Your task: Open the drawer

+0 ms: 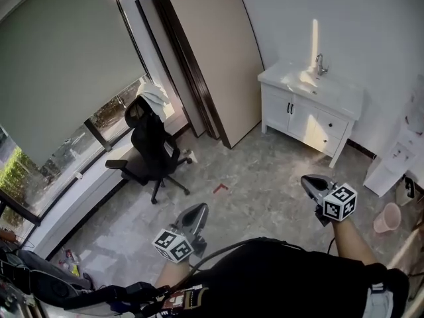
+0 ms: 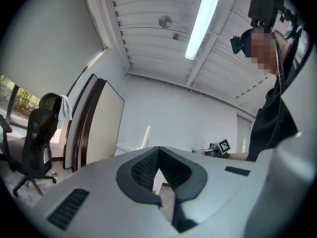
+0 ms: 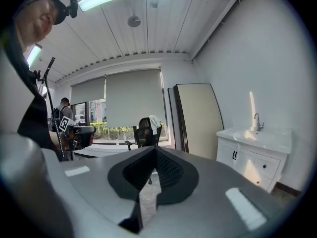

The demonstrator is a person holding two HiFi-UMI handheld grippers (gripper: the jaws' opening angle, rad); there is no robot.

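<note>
The white sink cabinet (image 1: 311,108) stands against the far right wall, several steps away, with doors on its left and drawers (image 1: 329,126) with dark knobs on its right. In the right gripper view the cabinet (image 3: 257,155) is at the right, far beyond the jaws. My left gripper (image 1: 201,209) is shut and empty, held over the floor in front of me. My right gripper (image 1: 306,179) is also shut and empty, pointing towards the cabinet. Nothing lies between the jaws of the left gripper (image 2: 158,150) or of the right gripper (image 3: 155,148).
A black office chair (image 1: 151,148) with a white cloth on its back stands by the window at the left. Large panels (image 1: 205,58) lean on the far wall. A pink bucket (image 1: 387,217) and a white unit (image 1: 397,158) sit at the right. A small red item (image 1: 220,188) lies on the floor.
</note>
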